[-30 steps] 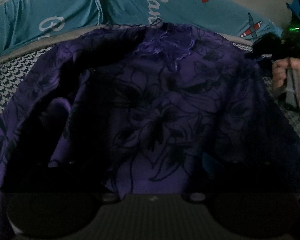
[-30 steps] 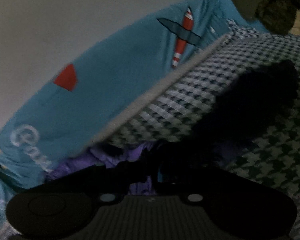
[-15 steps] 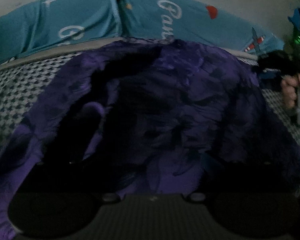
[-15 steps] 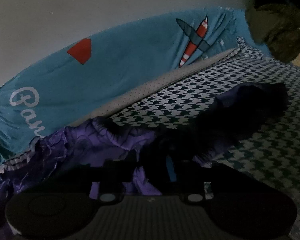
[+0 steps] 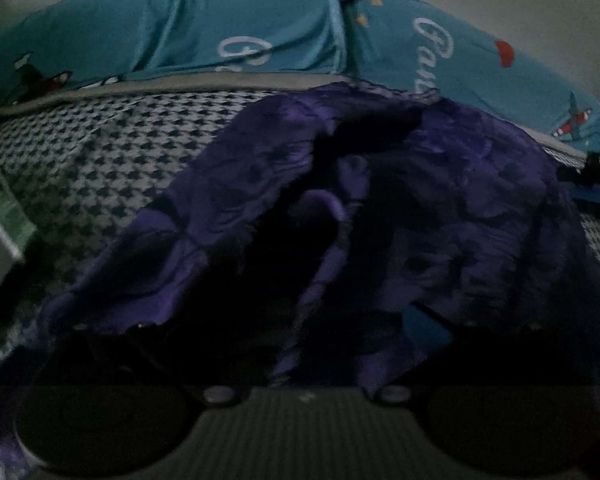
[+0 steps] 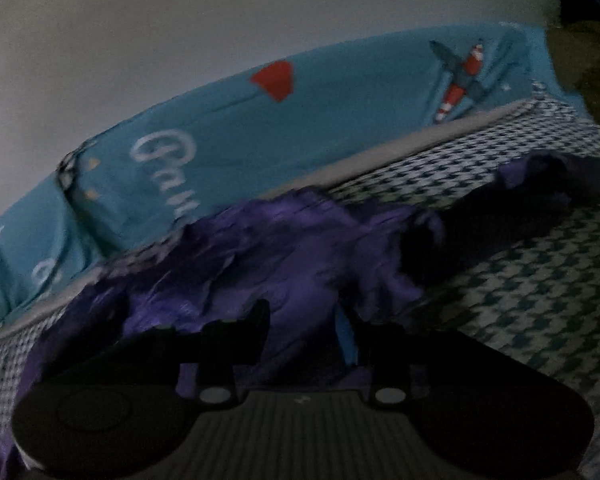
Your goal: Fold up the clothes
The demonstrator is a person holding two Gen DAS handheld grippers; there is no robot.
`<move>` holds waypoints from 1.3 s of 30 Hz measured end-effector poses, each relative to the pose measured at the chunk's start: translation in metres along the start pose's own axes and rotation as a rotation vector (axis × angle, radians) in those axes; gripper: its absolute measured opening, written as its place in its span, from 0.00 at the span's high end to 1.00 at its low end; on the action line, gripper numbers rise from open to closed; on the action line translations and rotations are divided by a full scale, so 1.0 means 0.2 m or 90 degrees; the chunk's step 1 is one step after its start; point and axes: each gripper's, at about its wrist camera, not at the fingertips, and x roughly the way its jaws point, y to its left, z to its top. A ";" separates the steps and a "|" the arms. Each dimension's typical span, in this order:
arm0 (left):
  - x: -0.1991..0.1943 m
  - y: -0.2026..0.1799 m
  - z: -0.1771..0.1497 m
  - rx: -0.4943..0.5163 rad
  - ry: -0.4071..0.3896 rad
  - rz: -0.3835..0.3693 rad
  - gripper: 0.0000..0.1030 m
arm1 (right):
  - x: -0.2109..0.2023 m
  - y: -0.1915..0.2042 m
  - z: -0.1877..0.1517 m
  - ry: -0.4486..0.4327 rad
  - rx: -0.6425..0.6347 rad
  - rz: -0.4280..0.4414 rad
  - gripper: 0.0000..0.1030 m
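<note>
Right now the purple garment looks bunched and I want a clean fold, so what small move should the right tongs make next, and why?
Probably draw the right tongs back clear of the purple floral garment, then re-grip an outer edge. Their jaws have just been opening and now stand apart, with cloth lying loosely between them. The garment lies crumpled on the houndstooth-patterned bed cover, one dark end trailing off to the right, so it needs spreading first.

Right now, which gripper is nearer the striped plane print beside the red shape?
Right. The right gripper, jaws just opened around the purple garment, sits below that plane print; the left gripper is farther back across the garment.
</note>
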 end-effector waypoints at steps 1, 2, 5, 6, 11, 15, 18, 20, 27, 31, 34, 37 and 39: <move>0.00 0.01 0.00 -0.002 0.001 0.009 0.00 | 0.00 0.02 -0.02 0.005 -0.006 0.007 0.66; 0.00 0.02 0.00 -0.003 0.003 0.017 0.00 | 0.00 0.04 -0.04 0.010 -0.012 0.012 0.66; -0.01 0.04 0.00 -0.014 0.002 0.023 0.00 | -0.01 0.09 -0.10 0.022 -0.026 0.024 0.66; -0.01 0.05 0.00 -0.017 0.002 0.025 0.00 | -0.01 0.10 -0.12 0.027 -0.031 0.028 0.66; -0.03 0.06 0.00 -0.011 -0.006 0.047 0.00 | -0.03 0.21 -0.23 0.045 -0.074 0.059 0.66; -0.06 0.08 0.00 -0.007 -0.016 0.056 0.00 | -0.07 0.30 -0.33 0.061 -0.099 0.111 0.66; -0.08 0.10 0.01 -0.003 -0.027 0.075 0.00 | -0.12 0.39 -0.41 0.073 -0.126 0.159 0.66; -0.10 0.13 0.01 -0.005 -0.030 0.092 0.00 | -0.16 0.46 -0.47 0.079 -0.148 0.190 0.66; -0.14 0.29 0.03 -0.040 -0.022 0.129 0.00 | -0.30 0.73 -0.62 0.090 -0.240 0.287 0.66; -0.24 0.42 0.08 -0.048 -0.047 0.166 0.00 | -0.35 0.88 -0.68 0.099 -0.276 0.329 0.66; -0.32 0.55 0.13 -0.088 -0.070 0.184 0.00 | -0.37 0.99 -0.72 0.100 -0.294 0.357 0.66; -0.35 0.66 0.15 -0.138 -0.079 0.188 0.00 | -0.37 1.10 -0.74 0.100 -0.307 0.377 0.66; -0.35 0.73 0.16 -0.171 -0.080 0.188 0.00 | -0.35 1.16 -0.75 0.096 -0.315 0.385 0.66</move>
